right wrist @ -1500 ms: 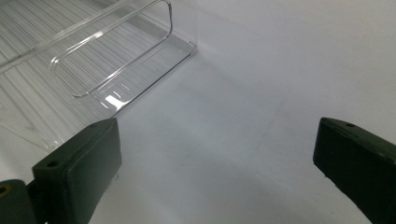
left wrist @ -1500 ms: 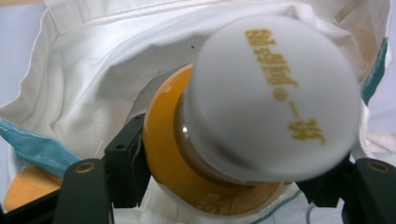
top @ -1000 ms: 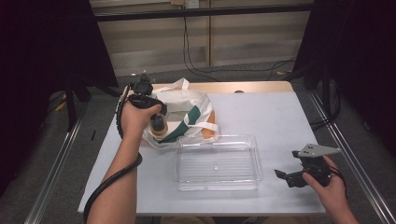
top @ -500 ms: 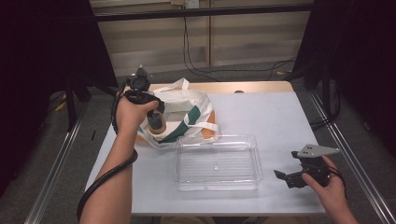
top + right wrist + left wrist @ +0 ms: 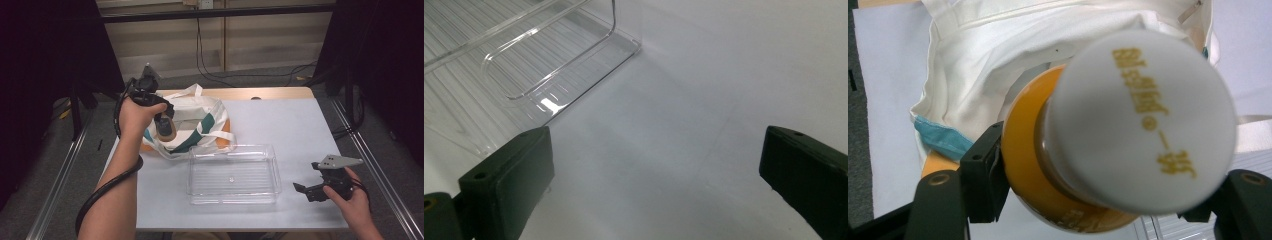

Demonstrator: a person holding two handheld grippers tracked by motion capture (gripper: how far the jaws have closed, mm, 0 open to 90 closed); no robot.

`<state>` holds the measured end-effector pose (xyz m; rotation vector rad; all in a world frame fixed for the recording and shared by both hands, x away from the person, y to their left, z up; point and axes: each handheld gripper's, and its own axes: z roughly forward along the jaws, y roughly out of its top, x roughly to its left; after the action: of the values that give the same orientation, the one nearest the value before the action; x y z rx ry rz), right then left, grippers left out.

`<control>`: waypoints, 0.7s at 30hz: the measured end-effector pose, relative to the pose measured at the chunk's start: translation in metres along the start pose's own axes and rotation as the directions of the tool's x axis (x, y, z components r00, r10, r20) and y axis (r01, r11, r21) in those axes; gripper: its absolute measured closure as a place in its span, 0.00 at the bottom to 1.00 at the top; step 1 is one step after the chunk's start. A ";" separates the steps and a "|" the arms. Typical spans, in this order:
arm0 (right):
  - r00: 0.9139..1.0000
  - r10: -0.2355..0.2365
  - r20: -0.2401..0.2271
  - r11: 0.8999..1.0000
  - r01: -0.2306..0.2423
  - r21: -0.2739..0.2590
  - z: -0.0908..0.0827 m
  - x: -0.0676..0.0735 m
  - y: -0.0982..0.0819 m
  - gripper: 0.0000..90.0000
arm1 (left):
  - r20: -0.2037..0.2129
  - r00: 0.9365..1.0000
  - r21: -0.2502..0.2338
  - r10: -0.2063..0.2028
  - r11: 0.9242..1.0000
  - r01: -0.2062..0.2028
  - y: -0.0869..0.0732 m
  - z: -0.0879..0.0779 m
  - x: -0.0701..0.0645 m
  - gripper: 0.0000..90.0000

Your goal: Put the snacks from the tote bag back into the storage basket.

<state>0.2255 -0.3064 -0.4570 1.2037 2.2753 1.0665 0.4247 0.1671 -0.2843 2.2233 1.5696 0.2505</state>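
Raised: L tool (image 5: 161, 116) clenching bottle (image 5: 165, 131) over bag (image 5: 200, 125) | L-view: white cap (image 5: 1143, 120) | R tool (image 5: 307, 190) released.

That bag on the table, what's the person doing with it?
The person's left gripper is clamped on a small orange bottle with a white cap, held just above the open cloth bag, as if it is being taken out. A clear plastic tray sits in front of the bag with almost nothing in it. The right gripper rests on the white table beside the tray, jaws open, holding nothing.
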 end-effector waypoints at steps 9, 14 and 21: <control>1.000 0.001 -0.001 1.000 -0.001 -0.001 0.000 0.000 0.000 0.01 | 0.006 1.000 0.020 0.021 1.000 -0.021 0.003 -0.011 -0.003 0.34; 1.000 -0.001 0.000 1.000 0.001 0.000 0.000 0.000 0.000 0.01 | 0.015 1.000 0.020 0.016 1.000 -0.016 0.005 -0.019 -0.006 0.34; 1.000 -0.005 0.002 1.000 0.005 0.000 0.000 0.000 0.000 0.01 | 0.023 0.999 0.036 0.041 0.998 -0.042 0.006 -0.026 -0.009 0.34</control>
<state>0.2253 -0.3062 -0.4566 1.1979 2.2753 1.0632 0.4168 0.1630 -0.2575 2.2800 1.5296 0.2095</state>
